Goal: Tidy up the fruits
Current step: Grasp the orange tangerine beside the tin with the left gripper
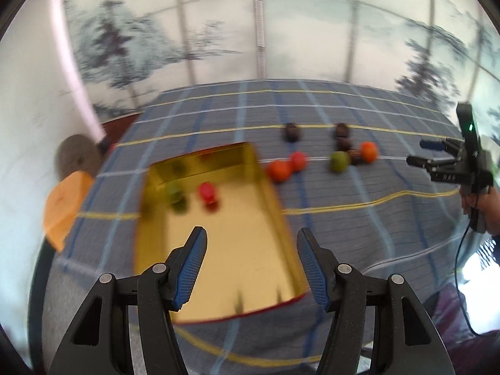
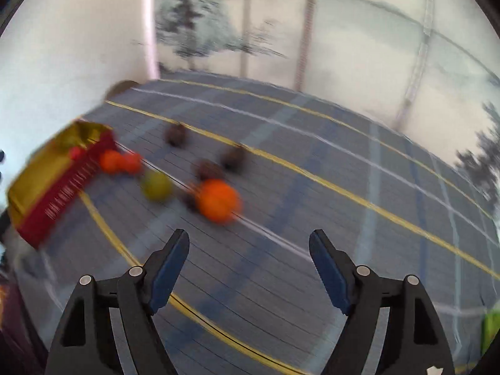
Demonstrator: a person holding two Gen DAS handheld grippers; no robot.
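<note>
Fruit is split 2 ways right now. Gold tray (image 1: 275, 218) already holds 2 pieces at its far end: a red fruit (image 1: 207, 192) and a green one (image 1: 175, 193) beside it. The rest sits loose on the blue plaid cloth (image 1: 375, 234), right of the tray: 2 orange-red fruits (image 1: 286, 167) touching each other just off the tray's far right corner, then a cluster further right with a green fruit (image 1: 339, 161), an orange (image 1: 368, 151) and several dark round ones (image 1: 343, 139), plus 1 dark fruit (image 1: 292, 132) apart behind. Frames are motion-blurred, so I cannot name the dark fruit type.

Left gripper (image 1: 251, 268) hangs over the tray's near half, jaws spread, nothing between them. Right gripper (image 2: 250, 268) is also spread and empty, above bare cloth, nose aimed at the cluster. Nearest target for it looks like the big orange (image 2: 218, 200), with the green fruit (image 2: 156, 186) just left of that.

My read: the step in hand is the right side's next pick, likely that orange.

To do it well:
- A dark fruit sits touching the orange on its left, so come in from the open right/near side or it gets knocked.
- Keep jaws wide until they straddle the widest part, then close gently; round fruit rolls on cloth and squirts out of an off-centre pinch.
- Cloth has a ripple, so don't drag the fingertips on it.
- Drop low inside the tray, next to the 2 already there, not from height.
- Left gripper is over the drop zone; clear it first.
</note>
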